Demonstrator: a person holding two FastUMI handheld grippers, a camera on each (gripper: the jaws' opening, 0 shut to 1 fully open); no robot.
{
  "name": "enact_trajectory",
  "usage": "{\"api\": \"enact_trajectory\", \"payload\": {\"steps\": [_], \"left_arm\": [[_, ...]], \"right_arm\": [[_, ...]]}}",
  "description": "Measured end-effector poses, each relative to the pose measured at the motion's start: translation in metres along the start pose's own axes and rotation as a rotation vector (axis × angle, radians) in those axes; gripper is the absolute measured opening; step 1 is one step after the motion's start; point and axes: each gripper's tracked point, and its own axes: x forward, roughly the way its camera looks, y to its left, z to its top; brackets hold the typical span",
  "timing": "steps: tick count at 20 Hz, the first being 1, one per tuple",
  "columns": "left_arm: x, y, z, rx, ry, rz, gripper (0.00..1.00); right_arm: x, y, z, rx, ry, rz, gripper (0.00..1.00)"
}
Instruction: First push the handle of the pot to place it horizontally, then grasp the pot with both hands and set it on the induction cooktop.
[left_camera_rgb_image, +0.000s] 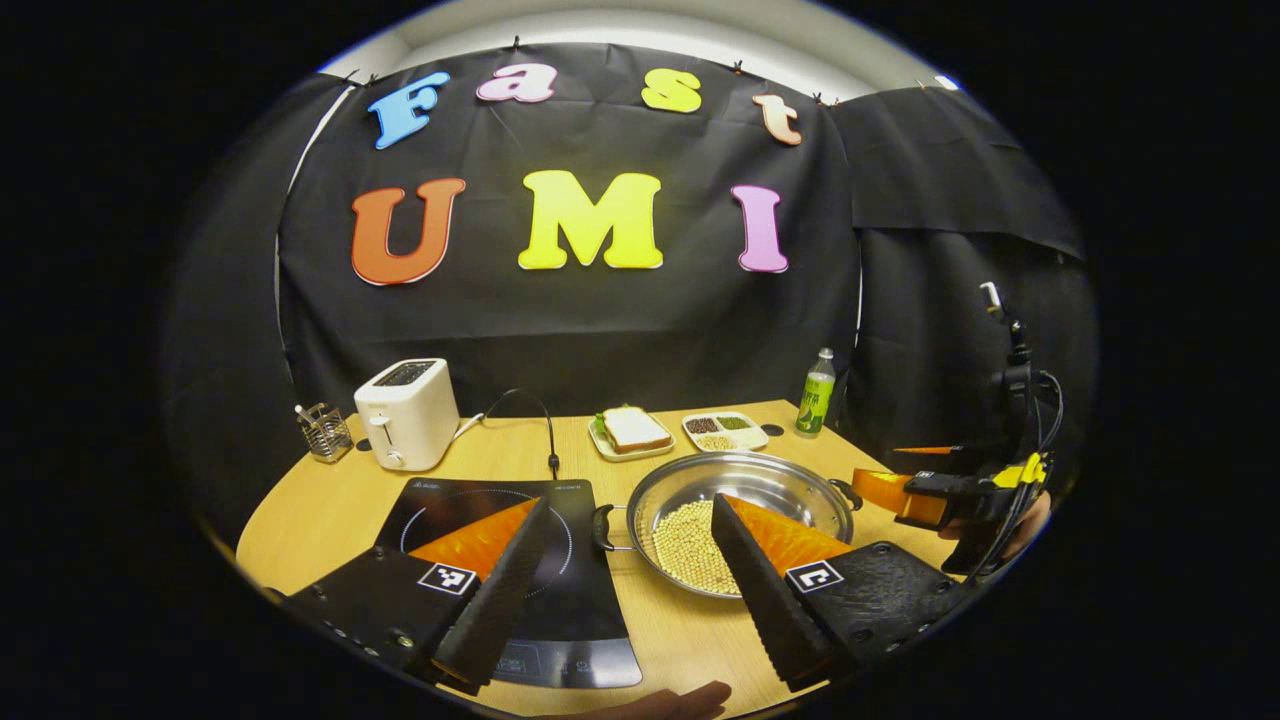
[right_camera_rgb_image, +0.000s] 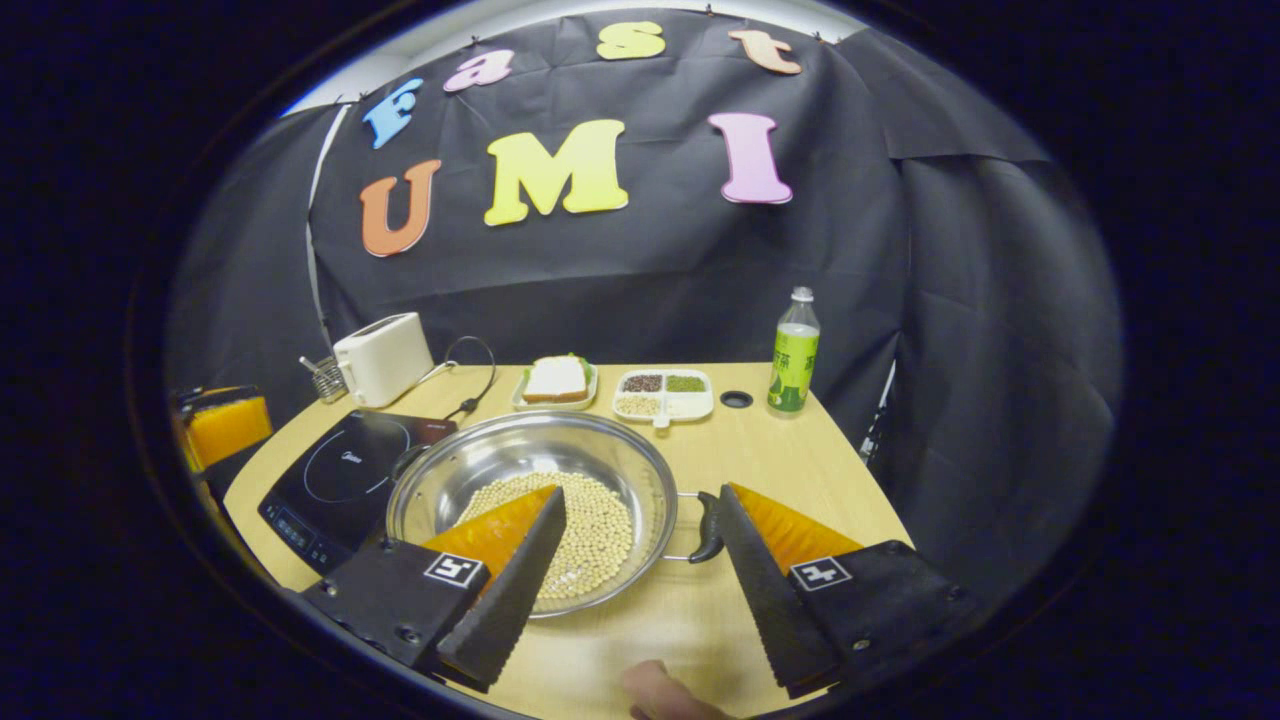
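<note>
A steel pot holding pale beans stands on the wooden table, just right of the black induction cooktop. Its two black side handles point left and right. My left gripper is open, with the left handle lying between its fingers, untouched. In the right gripper view the pot sits in front, and my right gripper is open around its right rim. The right handle lies just inside the right finger. The right gripper hovers beyond the pot's right side.
At the back stand a white toaster, a wire utensil holder, a sandwich plate, a divided dish and a green bottle. A power cord runs to the cooktop. A thumb shows at the near edge.
</note>
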Motion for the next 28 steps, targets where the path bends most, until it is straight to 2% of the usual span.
{"api": "enact_trajectory", "payload": {"steps": [4, 5, 7, 13, 16, 19, 22, 23, 24, 25, 26, 27, 28], "left_arm": [[0.044, 0.000, -0.026, 0.004, 0.102, 0.001, 0.97], [0.053, 0.001, -0.033, 0.003, 0.127, 0.006, 0.97], [0.066, 0.003, -0.044, 0.011, 0.173, 0.019, 0.97], [0.108, 0.011, -0.072, -0.015, 0.270, -0.007, 0.94], [0.123, 0.020, -0.082, -0.018, 0.301, 0.014, 0.83], [0.130, 0.017, -0.092, -0.038, 0.343, -0.009, 0.74], [0.137, 0.013, -0.096, -0.043, 0.367, -0.027, 0.72], [0.139, 0.017, -0.094, -0.036, 0.361, -0.013, 0.71], [0.141, 0.020, -0.096, -0.040, 0.371, -0.004, 0.58], [0.143, 0.018, -0.095, -0.044, 0.369, -0.008, 0.62], [0.141, 0.016, -0.096, -0.046, 0.380, -0.012, 0.72], [0.143, 0.017, -0.096, -0.049, 0.380, -0.015, 0.60], [0.140, 0.017, -0.096, -0.048, 0.388, -0.019, 0.60]], "right_arm": [[0.019, -0.011, -0.002, 0.004, 0.003, -0.021, 0.96], [0.024, -0.014, -0.004, 0.008, 0.004, -0.025, 0.99], [0.033, -0.015, -0.013, 0.025, 0.033, -0.015, 0.94], [0.056, -0.023, -0.037, 0.077, 0.112, -0.012, 0.92], [0.064, -0.024, -0.043, 0.087, 0.129, -0.012, 0.93], [0.070, -0.027, -0.047, 0.090, 0.145, -0.016, 0.90], [0.074, -0.024, -0.051, 0.122, 0.168, 0.004, 0.90], [0.077, -0.025, -0.053, 0.140, 0.177, 0.008, 0.88], [0.079, -0.028, -0.055, 0.154, 0.186, 0.003, 0.87], [0.081, -0.030, -0.056, 0.163, 0.199, -0.006, 0.78], [0.083, -0.034, -0.059, 0.178, 0.212, -0.021, 0.73], [0.085, -0.034, -0.060, 0.223, 0.224, -0.027, 0.65], [0.085, -0.033, -0.059, 0.257, 0.237, -0.030, 0.65]]}}
